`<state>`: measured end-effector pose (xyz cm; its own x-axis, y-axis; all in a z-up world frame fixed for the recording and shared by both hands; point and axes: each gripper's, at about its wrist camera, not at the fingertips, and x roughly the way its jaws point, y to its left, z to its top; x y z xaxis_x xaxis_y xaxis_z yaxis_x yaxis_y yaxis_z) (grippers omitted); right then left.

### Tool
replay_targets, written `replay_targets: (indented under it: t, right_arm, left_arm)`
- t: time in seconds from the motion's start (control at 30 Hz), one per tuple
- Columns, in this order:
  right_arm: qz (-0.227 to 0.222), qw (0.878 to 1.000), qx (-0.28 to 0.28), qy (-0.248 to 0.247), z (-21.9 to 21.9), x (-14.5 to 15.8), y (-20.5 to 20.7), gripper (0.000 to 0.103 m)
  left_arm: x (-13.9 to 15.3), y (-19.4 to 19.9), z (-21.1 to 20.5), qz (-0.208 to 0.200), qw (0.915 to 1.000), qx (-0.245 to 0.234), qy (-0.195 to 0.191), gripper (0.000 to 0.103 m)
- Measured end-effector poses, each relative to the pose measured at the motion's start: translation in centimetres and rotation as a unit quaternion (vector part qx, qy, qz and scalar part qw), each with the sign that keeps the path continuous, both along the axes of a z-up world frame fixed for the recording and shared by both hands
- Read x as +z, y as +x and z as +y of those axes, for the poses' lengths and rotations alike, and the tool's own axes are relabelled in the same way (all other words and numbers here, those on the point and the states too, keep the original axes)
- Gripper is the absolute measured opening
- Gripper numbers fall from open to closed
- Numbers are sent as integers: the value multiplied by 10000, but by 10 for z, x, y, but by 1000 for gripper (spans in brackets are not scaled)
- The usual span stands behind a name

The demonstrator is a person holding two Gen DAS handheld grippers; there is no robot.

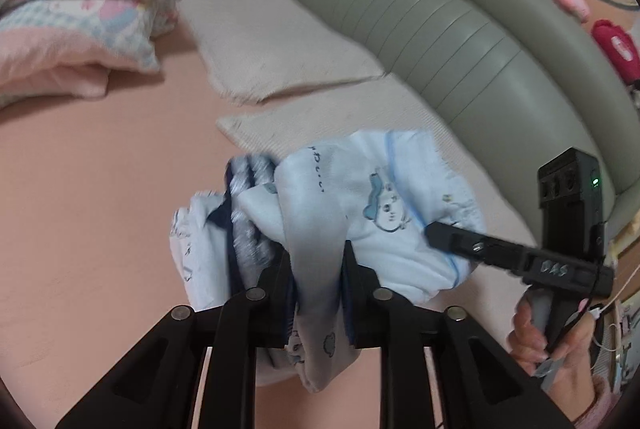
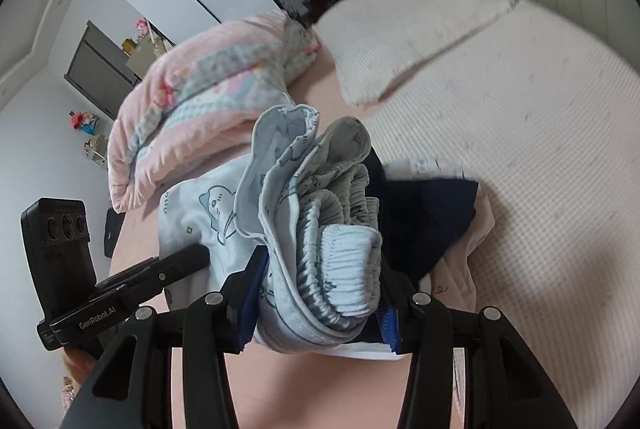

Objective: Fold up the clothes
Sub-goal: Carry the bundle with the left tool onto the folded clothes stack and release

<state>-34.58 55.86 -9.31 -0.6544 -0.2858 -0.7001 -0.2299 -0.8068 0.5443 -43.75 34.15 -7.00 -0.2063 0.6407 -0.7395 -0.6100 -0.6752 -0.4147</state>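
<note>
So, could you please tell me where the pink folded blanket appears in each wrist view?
Left wrist view: the pink folded blanket lies at the upper left, on the pink sheet.
Right wrist view: it sits left of centre, behind the bunched light-blue garment.
Shared landmark: the white pillows beside it.

Bare pink sheet (image 1: 92, 197) left; pillows (image 1: 272, 41), folded quilt (image 1: 76, 9), headboard (image 1: 440, 41) ahead.

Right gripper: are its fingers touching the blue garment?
Touching. The right wrist view shows the right gripper closed on the bunched elastic band of the blue garment, cloth pressed against both fingers.
</note>
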Motion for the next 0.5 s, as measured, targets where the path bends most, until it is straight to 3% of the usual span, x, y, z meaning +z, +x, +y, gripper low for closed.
replay_targets:
  t: [0.1, 0.2, 0.27, 0.33, 0.4, 0.5]
  right_arm:
    - [-9, 9993, -46, -383, 14, -18, 0, 48]
    - [179, 9958, -200, -874, 31, -22, 10, 49]
    - [301, 9946, -453, -881, 42, -12, 21, 50]
    - [476, 9939, -854, -501, 50, 9, 35, 50]
    - [716, 9912, -1109, 45, 44, 32, 46, 50]
    - [914, 9930, -524, 527, 8, 52, 35, 50]
  left_arm:
    - [-16, -8, -6, -325, 9995, 63, 13, 29]
    - [-4, -12, -24, -249, 9986, 385, 260, 34]
    - [12, -11, -37, 42, 9970, 736, 225, 35]
    - [32, -1, -50, 450, 9930, 1004, 440, 35]
    - [42, 11, -40, 620, 9938, 601, 696, 35]
    - [35, 26, -8, 791, 9958, 72, 454, 35]
